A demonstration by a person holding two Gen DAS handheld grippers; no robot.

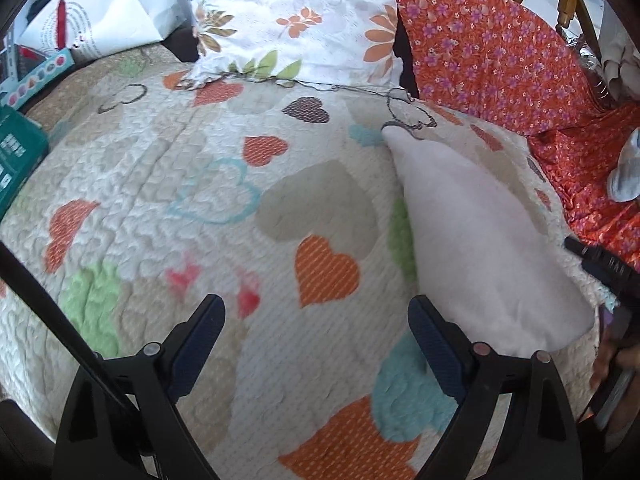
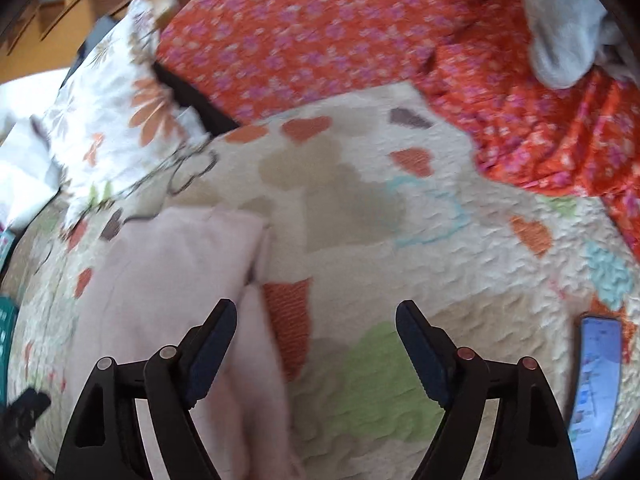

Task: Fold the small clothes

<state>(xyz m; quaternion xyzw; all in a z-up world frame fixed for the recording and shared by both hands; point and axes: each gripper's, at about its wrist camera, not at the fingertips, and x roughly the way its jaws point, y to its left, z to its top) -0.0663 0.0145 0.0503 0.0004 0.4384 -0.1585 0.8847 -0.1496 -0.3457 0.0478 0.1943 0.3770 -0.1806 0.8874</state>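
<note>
I see my left gripper [image 1: 316, 320] with jaws apart, holding nothing, over the quilt [image 1: 208, 168] just left of the pale cloth [image 1: 480, 248]. The cloth lies flat on the quilt, folded along one edge. My right gripper [image 2: 316, 324] hangs at the cloth's right edge, jaws apart, empty. Right of the cloth, an orange sheet [image 2: 320, 32], a grey sock [image 2: 560, 40] and a phone [image 2: 596, 384]

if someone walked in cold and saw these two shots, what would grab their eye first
The heart-patterned quilt fills most of both views, with a pale pink cloth lying on its right part in the left wrist view. Behind it sits a loud orange floral fabric with a grey sock on top, beside a white flowered pillow. Both grippers, left and right, have open jaws holding nothing.
</note>
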